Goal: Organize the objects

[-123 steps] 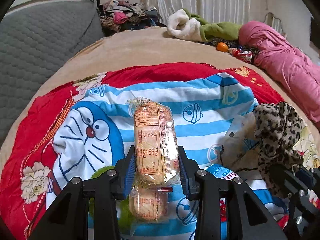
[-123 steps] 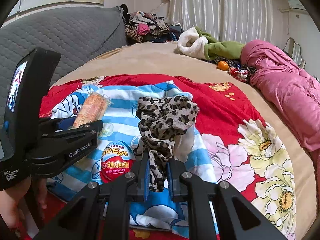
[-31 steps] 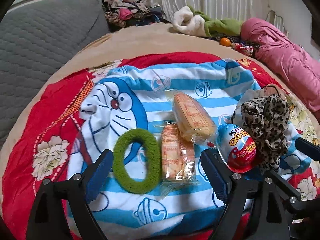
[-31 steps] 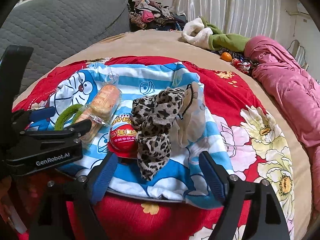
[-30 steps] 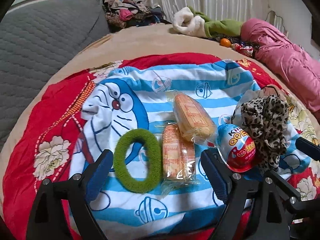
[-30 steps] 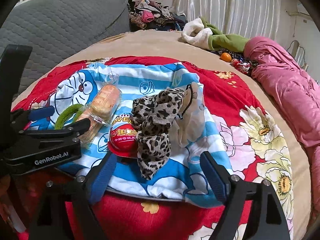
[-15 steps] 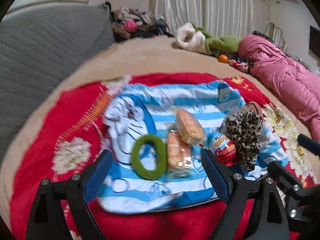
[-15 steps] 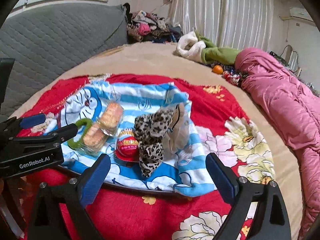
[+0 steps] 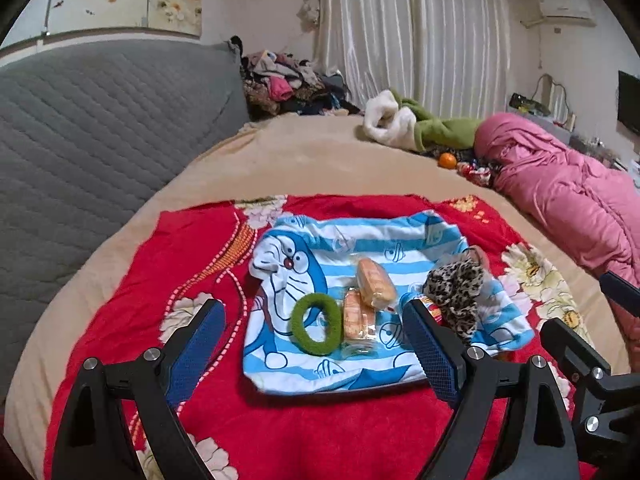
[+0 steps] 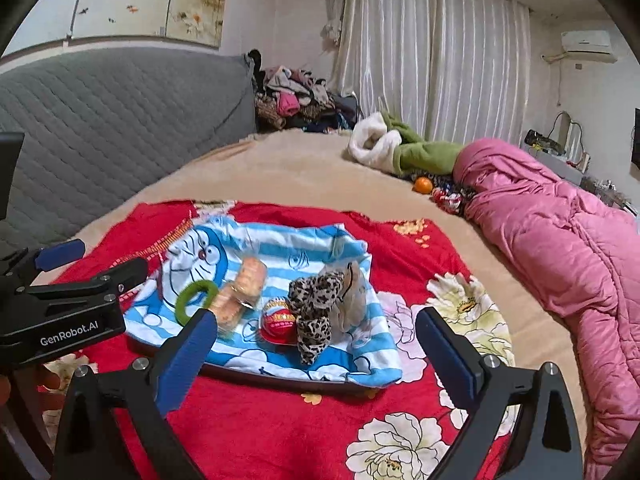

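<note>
Above the towel [image 9: 352,236], both hand-held grippers spread

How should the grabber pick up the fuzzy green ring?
Pinch the green ring across one side of its band, coming straight down from above. It lies flat on the striped cloth, so one finger can probably drop into the open middle. Choose the left side, away from the wrapped biscuits.

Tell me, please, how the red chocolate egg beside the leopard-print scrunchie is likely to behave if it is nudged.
The red chocolate egg looks rounded and glossy, so it would probably roll and may slip under a pinch. The soft blue striped cloth should damp that, and the leopard-print scrunchie against its side would likely block it there.
</note>
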`<state>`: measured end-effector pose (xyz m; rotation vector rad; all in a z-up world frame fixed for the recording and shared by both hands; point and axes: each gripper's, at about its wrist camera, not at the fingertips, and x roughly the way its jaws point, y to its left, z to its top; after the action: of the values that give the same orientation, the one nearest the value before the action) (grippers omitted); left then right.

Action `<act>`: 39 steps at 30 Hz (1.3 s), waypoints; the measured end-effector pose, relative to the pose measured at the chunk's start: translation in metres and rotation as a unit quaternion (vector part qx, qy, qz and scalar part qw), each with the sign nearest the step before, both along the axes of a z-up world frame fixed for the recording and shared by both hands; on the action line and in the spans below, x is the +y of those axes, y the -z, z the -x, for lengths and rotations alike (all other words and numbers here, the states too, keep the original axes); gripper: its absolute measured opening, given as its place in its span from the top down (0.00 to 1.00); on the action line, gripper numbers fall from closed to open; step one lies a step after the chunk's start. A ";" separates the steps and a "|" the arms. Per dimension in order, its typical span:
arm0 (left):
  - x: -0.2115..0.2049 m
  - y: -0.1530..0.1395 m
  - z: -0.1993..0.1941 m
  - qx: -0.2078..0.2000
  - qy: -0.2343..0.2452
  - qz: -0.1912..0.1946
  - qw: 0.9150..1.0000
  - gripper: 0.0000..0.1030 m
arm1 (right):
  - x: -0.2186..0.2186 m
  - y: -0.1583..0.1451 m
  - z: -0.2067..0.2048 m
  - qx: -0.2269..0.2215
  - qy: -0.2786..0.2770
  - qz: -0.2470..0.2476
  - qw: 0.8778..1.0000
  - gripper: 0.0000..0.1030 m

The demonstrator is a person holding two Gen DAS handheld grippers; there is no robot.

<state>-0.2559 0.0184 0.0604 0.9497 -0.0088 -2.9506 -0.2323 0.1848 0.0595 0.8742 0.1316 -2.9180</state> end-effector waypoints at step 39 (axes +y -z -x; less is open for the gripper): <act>-0.013 -0.054 -0.168 0.071 0.015 -0.017 0.997 0.12 | -0.017 -0.054 -0.152 0.074 -0.006 -0.008 0.997 0.01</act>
<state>-0.0875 0.0054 0.1139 0.7478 0.0328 -3.0471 -0.0800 0.1679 0.1130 0.6550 0.1714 -2.9729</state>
